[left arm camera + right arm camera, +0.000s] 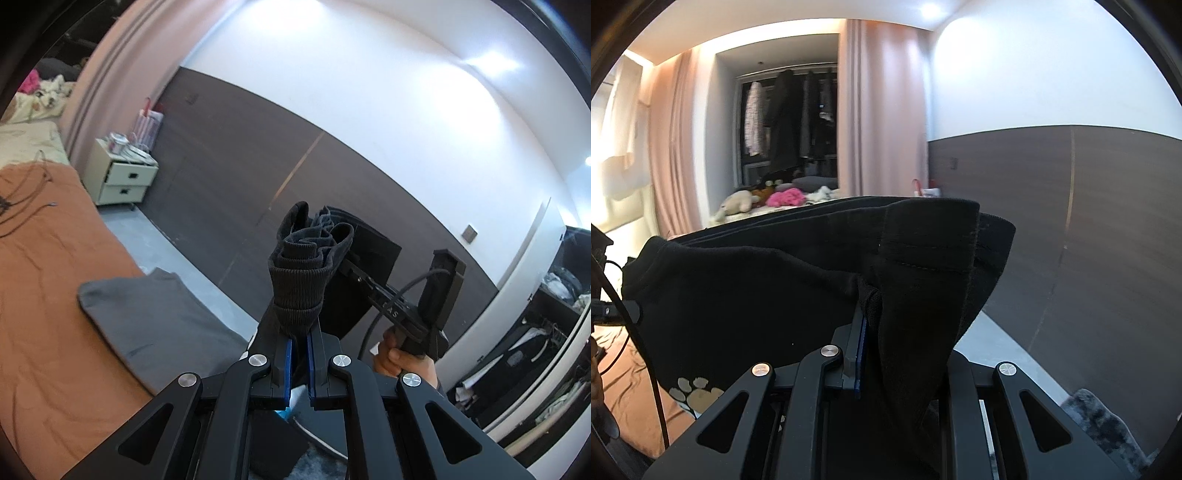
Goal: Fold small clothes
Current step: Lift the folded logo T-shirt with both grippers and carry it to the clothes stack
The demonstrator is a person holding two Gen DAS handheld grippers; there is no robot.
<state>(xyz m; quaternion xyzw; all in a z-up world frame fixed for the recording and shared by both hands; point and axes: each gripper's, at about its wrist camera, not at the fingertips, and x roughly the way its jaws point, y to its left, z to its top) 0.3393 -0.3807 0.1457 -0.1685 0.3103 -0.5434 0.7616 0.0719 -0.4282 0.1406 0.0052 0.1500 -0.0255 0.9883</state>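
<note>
- Clearly, the black knitted garment with a ribbed cuff (pixel 300 291) hangs in the air between the two tools, above the bed with the orange-brown sheet (pixel 48 266), not lying on it.
- Left hand-held gripper (pixel 300 345): its blue-lined jaws are closed on the ribbed cuff, which bunches up just ahead of them.
- Right hand-held gripper (pixel 886 332): clamped on a hemmed edge of the same garment; the cloth drapes over the jaws and hides the right-side finger, so the bite itself is only partly seen.
- Key relation, as I judge it: the garment's long axis runs from one tool to the other, stretched roughly level, so each hand is at one end and neither is nearer the middle. In the left wrist view the right tool and the hand (pixel 400 360) holding it sit just beyond the cuff, to the right.
- A folded grey garment (pixel 147 317) lies on the bed to the left of the left tool, likely the stack to add to.
- Writing: pale letters on the right tool's arm, too small to read surely. A light paw-print motif (pixel 692 391) shows on the black cloth; no brand legible.
</note>
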